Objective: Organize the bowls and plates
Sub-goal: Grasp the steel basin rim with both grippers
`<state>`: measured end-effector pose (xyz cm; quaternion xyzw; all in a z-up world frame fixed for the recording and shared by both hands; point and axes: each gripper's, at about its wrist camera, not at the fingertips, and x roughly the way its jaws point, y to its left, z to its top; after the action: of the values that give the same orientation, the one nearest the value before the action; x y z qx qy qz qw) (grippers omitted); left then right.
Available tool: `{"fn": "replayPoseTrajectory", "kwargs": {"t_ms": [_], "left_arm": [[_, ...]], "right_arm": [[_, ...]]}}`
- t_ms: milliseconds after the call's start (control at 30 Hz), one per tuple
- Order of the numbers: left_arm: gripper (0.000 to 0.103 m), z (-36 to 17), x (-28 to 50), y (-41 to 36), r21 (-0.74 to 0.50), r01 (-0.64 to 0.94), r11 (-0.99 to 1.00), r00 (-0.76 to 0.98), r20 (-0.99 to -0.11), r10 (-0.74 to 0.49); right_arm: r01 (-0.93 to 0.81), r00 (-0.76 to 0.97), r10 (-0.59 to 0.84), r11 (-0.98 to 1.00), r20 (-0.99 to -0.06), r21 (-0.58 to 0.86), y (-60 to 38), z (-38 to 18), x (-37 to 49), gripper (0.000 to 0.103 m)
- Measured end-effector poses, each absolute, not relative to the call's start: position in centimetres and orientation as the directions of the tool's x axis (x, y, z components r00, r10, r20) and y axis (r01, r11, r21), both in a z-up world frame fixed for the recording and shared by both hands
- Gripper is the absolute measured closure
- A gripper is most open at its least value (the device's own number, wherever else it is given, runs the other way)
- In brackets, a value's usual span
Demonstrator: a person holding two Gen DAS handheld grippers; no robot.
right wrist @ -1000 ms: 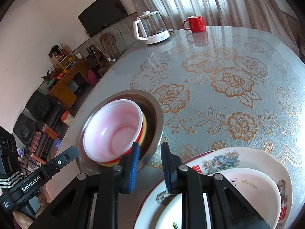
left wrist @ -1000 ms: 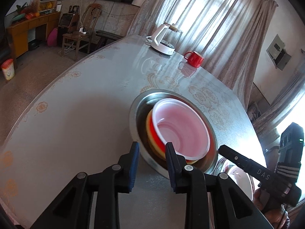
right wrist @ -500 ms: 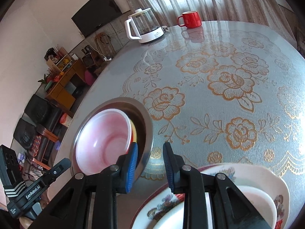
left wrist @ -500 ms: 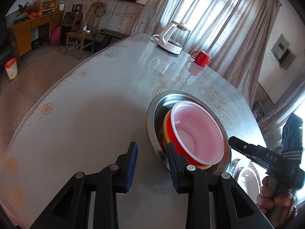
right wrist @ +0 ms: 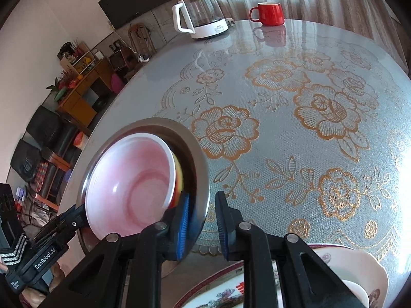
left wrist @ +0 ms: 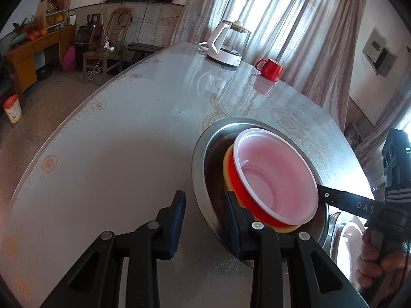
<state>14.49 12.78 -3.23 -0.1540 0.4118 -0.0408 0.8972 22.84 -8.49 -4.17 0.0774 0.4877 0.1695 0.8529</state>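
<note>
Both claws stand released astride the steel basin [left wrist: 203, 169] rim, left gripper [left wrist: 204, 205] and right gripper [right wrist: 201, 213] at opposite edges, the red bowl [left wrist: 276, 177] nested inside hiding most of a yellow bowl [left wrist: 227, 159], with the kettle [right wrist: 200, 15] beyond.

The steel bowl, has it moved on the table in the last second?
Cannot tell. The steel bowl keeps its spot beside the same gold flower on the tablecloth; both cameras moved, so a small shift would be hidden.

Red bowl [left wrist: 276, 177] nested in yellow bowl [left wrist: 227, 159], inside steel basin [left wrist: 199, 154].
</note>
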Motion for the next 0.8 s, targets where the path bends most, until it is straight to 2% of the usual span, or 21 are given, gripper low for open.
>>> {"fn": "replayPoseTrajectory", "kwargs": {"t_ms": [133,333,400,467,533,633,800], "left_arm": [[0.066,-3.7,15.4,13.1,-0.322,-0.067,0.944,0.65,-0.732,-0.204],[0.066,-4.1,15.7,13.1,-0.343,-0.075,0.936,0.643,-0.734,-0.218],[0.068,-4.1,15.6,13.0,-0.334,-0.068,0.94,0.653,-0.728,-0.211],[0.078,-4.2,15.4,12.8,-0.348,-0.049,0.936,0.659,-0.716,-0.232],[0.084,-4.4,15.4,12.3,-0.369,-0.018,0.929,0.643,-0.716,-0.272],[0.084,-4.4,15.0,11.5,-0.317,-0.01,0.948,0.656,-0.718,-0.233],[0.084,-4.4,14.9,11.7,-0.341,-0.017,0.94,0.65,-0.718,-0.248]], "right_arm": [[-0.204,0.447,0.371,0.928,-0.814,0.311,-8.2,-4.6,23.3,0.084],[-0.202,0.431,0.383,0.923,-0.817,0.326,-8.0,-4.7,23.4,0.084],[-0.206,0.429,0.388,0.921,-0.816,0.33,-7.8,-4.8,23.4,0.084],[-0.216,0.429,0.395,0.918,-0.812,0.332,-7.7,-4.8,23.3,0.088],[-0.227,0.429,0.401,0.915,-0.809,0.333,-7.6,-4.8,23.3,0.09],[-0.23,0.43,0.401,0.915,-0.809,0.331,-7.2,-4.8,23.2,0.09],[-0.232,0.429,0.41,0.911,-0.805,0.34,-7.4,-4.9,22.9,0.09]]}}
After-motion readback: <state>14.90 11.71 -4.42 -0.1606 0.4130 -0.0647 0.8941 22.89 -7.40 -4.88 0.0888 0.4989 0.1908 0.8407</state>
